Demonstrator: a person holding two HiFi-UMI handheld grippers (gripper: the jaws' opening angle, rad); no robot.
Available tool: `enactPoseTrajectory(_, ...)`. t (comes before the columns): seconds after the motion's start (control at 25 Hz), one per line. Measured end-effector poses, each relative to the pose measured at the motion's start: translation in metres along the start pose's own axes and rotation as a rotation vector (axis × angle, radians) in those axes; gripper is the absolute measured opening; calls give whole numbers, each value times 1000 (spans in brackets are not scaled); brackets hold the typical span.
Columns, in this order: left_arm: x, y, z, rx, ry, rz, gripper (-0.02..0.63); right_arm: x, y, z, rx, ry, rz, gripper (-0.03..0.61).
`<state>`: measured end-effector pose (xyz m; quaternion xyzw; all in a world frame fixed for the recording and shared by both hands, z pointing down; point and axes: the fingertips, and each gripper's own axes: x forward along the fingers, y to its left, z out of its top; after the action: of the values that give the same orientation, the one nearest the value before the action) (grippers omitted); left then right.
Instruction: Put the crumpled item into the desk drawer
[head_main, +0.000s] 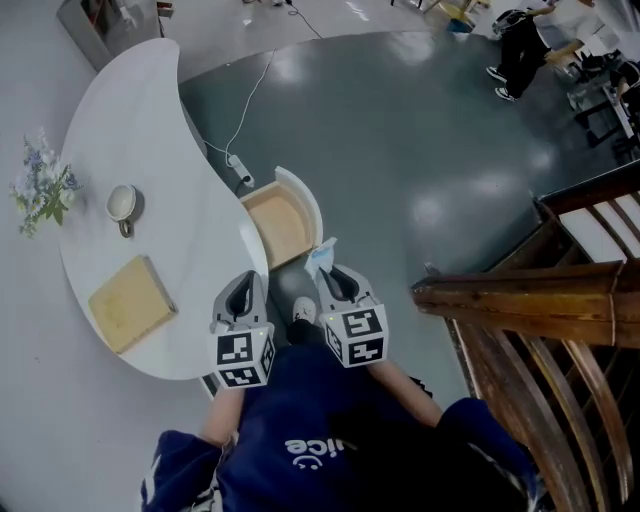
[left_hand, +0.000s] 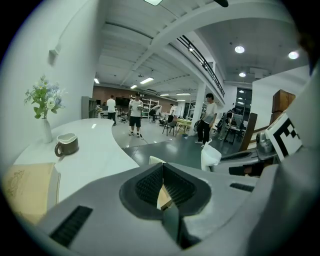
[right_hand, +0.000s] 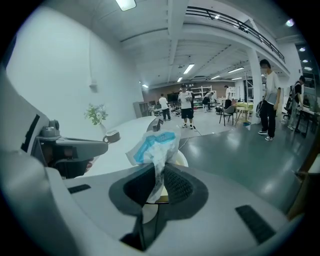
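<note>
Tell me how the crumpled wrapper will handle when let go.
Probably floppy: the wrapper creases and sags in the right gripper. Likely light, thin film; it may drift rather than drop straight into the drawer.

The right hand-held gripper (right_hand: 156, 172) hides part of the crumpled item (right_hand: 152, 147).

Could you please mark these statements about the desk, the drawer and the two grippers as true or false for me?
1. The right gripper is shut on the crumpled item. True.
2. The desk drawer is pushed shut. False: it stands pulled out, and its wooden inside shows.
3. The mug sits inside the drawer. False: it stands on top of the white desk.
4. The left gripper holds nothing. True.
</note>
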<state>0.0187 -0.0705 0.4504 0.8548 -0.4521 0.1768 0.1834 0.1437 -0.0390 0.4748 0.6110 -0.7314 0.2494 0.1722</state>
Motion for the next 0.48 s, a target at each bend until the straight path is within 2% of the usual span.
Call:
enactPoseTrajectory(0.24, 15, -12, 8, 7, -10, 6, 5, 10, -19, 5, -4, 14, 22, 60)
enactPoseTrajectory(0.48, 23, 3, 17, 3, -29, 25, 5, 18, -15, 11, -32, 29, 34, 60)
